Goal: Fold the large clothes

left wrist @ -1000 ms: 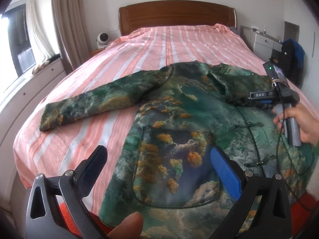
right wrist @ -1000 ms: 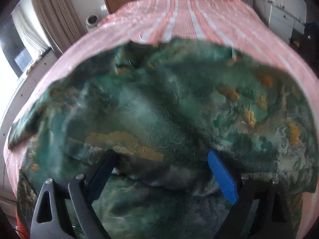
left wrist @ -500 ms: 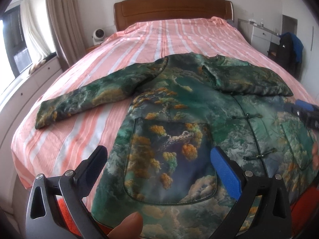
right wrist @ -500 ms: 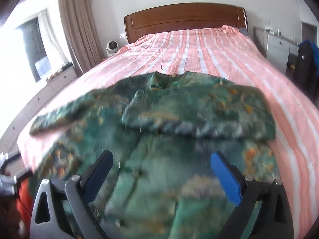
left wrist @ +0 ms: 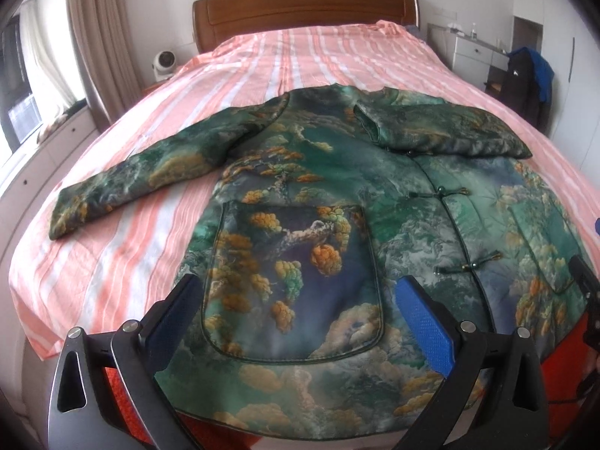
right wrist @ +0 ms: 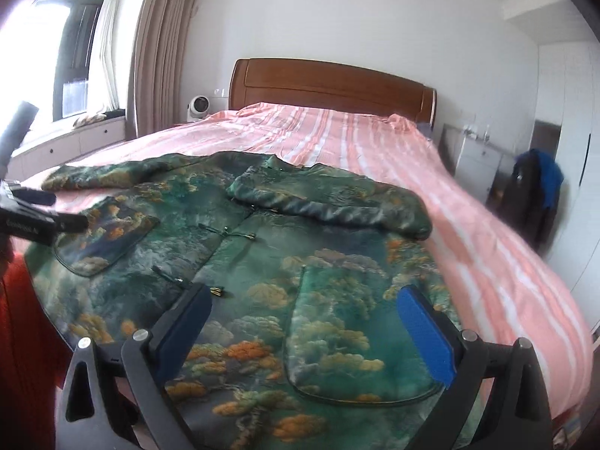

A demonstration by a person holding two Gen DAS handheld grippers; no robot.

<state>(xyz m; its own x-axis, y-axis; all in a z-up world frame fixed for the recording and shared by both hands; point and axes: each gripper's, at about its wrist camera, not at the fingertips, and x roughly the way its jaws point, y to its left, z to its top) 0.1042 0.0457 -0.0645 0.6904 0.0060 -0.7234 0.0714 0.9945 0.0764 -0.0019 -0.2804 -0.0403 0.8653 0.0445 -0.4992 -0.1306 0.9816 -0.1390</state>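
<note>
A large green padded jacket point(left wrist: 337, 202) with cloud and tree print lies front-up on the bed, hem toward me. Its left sleeve point(left wrist: 127, 176) stretches out to the left. Its right sleeve point(left wrist: 450, 131) is folded across the chest. The jacket also shows in the right wrist view point(right wrist: 285, 262), folded sleeve point(right wrist: 330, 202) on top. My left gripper point(left wrist: 296, 318) is open and empty, above the hem by the left pocket. My right gripper point(right wrist: 303, 322) is open and empty, above the right pocket.
The bed has a pink striped sheet point(left wrist: 300, 56) and a wooden headboard point(left wrist: 300, 3). A small white fan point(left wrist: 165, 63) stands at the far left. A white dresser point(left wrist: 472, 52) and a chair with dark clothes point(left wrist: 528, 78) stand right. Red fabric point(right wrist: 22, 318) hangs at the bed's near edge.
My right gripper has let go of the right sleeve, which now lies folded across the chest, and has pulled back and up toward the hem. My left gripper has stayed near the hem.
</note>
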